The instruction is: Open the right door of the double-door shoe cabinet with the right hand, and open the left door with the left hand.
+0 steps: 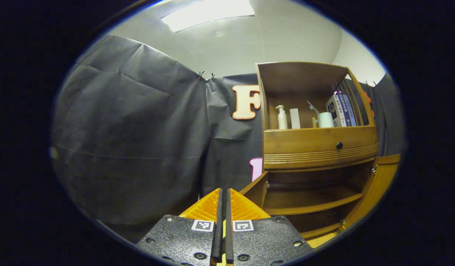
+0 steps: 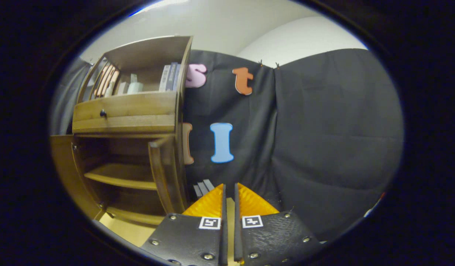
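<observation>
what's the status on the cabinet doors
Left gripper and right gripper: jaws shut, empty. Left door and right door both open. Shelves bare, nothing blocking.

The gripper (image 2: 229, 195) sits at the bottom with its fingers nearly together, a narrow gap between them, nothing held. To its left stands the shoe cabinet (image 2: 127, 122) with both doors swung open: the right door (image 2: 167, 173) near the gripper, the left door (image 2: 65, 166) farther off. A bare shelf (image 2: 120, 176) shows inside; above it, a drawer (image 2: 124, 107) and books (image 2: 169, 77).
</observation>
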{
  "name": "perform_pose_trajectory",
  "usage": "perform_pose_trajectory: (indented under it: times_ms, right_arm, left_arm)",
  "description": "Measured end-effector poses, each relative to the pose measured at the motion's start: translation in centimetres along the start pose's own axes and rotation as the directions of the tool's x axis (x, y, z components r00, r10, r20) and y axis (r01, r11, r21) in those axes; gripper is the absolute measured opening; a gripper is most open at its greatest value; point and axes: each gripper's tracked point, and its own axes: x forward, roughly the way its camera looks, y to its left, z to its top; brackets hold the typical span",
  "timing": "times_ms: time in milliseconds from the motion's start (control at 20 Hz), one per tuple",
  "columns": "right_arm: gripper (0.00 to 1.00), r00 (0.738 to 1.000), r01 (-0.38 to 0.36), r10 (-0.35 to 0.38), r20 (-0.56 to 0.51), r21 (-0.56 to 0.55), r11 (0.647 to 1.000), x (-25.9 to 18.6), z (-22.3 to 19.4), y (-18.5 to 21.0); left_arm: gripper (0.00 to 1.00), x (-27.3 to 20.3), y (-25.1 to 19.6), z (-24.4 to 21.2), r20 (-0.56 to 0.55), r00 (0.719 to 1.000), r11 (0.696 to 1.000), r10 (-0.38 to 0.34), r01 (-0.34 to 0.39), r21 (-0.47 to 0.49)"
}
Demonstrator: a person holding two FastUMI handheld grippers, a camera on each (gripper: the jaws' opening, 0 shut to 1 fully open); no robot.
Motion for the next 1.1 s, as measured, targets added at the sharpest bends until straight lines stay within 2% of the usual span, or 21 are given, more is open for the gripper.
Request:
perform_pose_trajectory:
  times_ms: [50, 100, 150, 200, 250, 300, 350, 500, 550, 650, 700, 750, 800, 850, 900, 950, 1000, 1050, 1100]
  right_arm:
    - [0.07, 1.000, -0.017, 0.017, 0.022, -0.005, 1.000, -0.4, 1.4, 0.8]
    - [0.07, 0.998, -0.038, 0.039, 0.045, -0.015, 0.999, -0.9, 2.7, 1.6]
    - [0.07, 0.996, -0.065, 0.066, 0.063, -0.023, 0.998, -1.4, 3.9, 2.6]
    - [0.07, 0.992, -0.092, 0.095, 0.079, -0.033, 0.995, -1.8, 4.7, 3.9]
    - [0.06, 0.992, -0.084, 0.089, 0.091, -0.056, 0.995, -2.0, 5.7, 4.4]
    - [0.07, 0.991, -0.077, 0.086, 0.101, -0.086, 0.993, -2.2, 6.2, 4.6]
    - [0.04, 0.987, -0.107, 0.117, 0.114, -0.095, 0.990, -2.8, 6.6, 5.4]
    - [0.05, 0.971, -0.185, 0.196, 0.134, -0.089, 0.979, -3.6, 7.6, 8.1]
    - [0.05, 0.966, -0.209, 0.219, 0.136, -0.087, 0.974, -3.4, 7.6, 9.8]
    - [0.05, 0.952, -0.271, 0.278, 0.124, -0.069, 0.960, -2.9, 7.2, 12.9]
    - [0.09, 0.946, -0.299, 0.304, 0.115, -0.064, 0.952, -3.0, 6.8, 14.1]
    - [0.05, 0.939, -0.321, 0.326, 0.106, -0.062, 0.945, -3.2, 6.2, 15.0]
    - [0.05, 0.933, -0.345, 0.349, 0.091, -0.057, 0.937, -3.6, 5.4, 16.3]
    - [0.05, 0.924, -0.373, 0.376, 0.075, -0.045, 0.927, -3.6, 4.7, 17.7]
    - [0.05, 0.915, -0.399, 0.400, 0.059, -0.035, 0.916, -3.8, 3.9, 19.0]
    - [0.05, 0.908, -0.416, 0.417, 0.047, -0.033, 0.909, -3.8, 3.2, 19.9]
    - [0.05, 0.902, -0.429, 0.430, 0.037, -0.036, 0.903, -3.7, 2.6, 20.8]
    - [0.05, 0.896, -0.442, 0.443, 0.028, -0.037, 0.896, -3.7, 2.0, 21.6]
    - [0.05, 0.890, -0.454, 0.455, 0.022, -0.034, 0.890, -3.8, 1.6, 22.4]
  left_arm:
    - [0.00, 0.1, -0.3, 0.8, 0.009, 1.000, 1.000, -0.013, 0.013, -0.003]
    - [0.05, 0.2, -0.9, 1.6, 0.024, 0.999, 1.000, -0.026, 0.026, -0.010]
    - [0.05, 0.2, -1.4, 2.4, 0.034, 0.999, 0.999, -0.039, 0.039, -0.013]
    - [0.00, 0.4, -2.2, 3.1, 0.044, 0.997, 0.998, -0.060, 0.061, -0.015]
    - [0.05, 0.5, -3.0, 3.5, 0.045, 0.996, 0.996, -0.081, 0.082, -0.017]
    - [0.00, 0.6, -4.1, 3.6, 0.040, 0.993, 0.994, -0.108, 0.109, -0.024]
    - [0.00, 0.6, -5.2, 3.7, 0.039, 0.990, 0.990, -0.136, 0.137, -0.030]
    - [0.00, 0.9, -8.8, 3.2, 0.044, 0.975, 0.974, -0.218, 0.220, -0.058]
    - [0.05, 1.0, -10.1, 2.8, 0.041, 0.968, 0.966, -0.248, 0.250, -0.072]
    - [0.05, 0.9, -12.8, 1.6, 0.020, 0.951, 0.946, -0.308, 0.308, -0.098]
    - [0.05, 0.9, -14.1, 1.1, 0.011, 0.943, 0.937, -0.333, 0.332, -0.108]
    - [0.00, 0.9, -15.3, 0.7, 0.007, 0.934, 0.927, -0.358, 0.357, -0.114]
    - [0.00, 0.8, -16.4, 0.2, 0.001, 0.924, 0.918, -0.382, 0.379, -0.118]
    - [0.00, 0.7, -17.5, -0.4, -0.011, 0.916, 0.910, -0.401, 0.397, -0.122]
    - [0.05, 0.6, -18.5, -0.9, -0.017, 0.907, 0.901, -0.421, 0.416, -0.124]
    - [0.00, 0.5, -19.4, -1.4, -0.024, 0.899, 0.893, -0.438, 0.432, -0.128]
    - [0.00, 0.6, -20.7, -1.9, -0.032, 0.891, 0.885, -0.453, 0.446, -0.131]
    - [0.05, 0.5, -21.4, -2.5, -0.042, 0.884, 0.880, -0.465, 0.457, -0.133]
    - [0.05, 0.5, -21.9, -3.1, -0.053, 0.879, 0.876, -0.473, 0.464, -0.132]
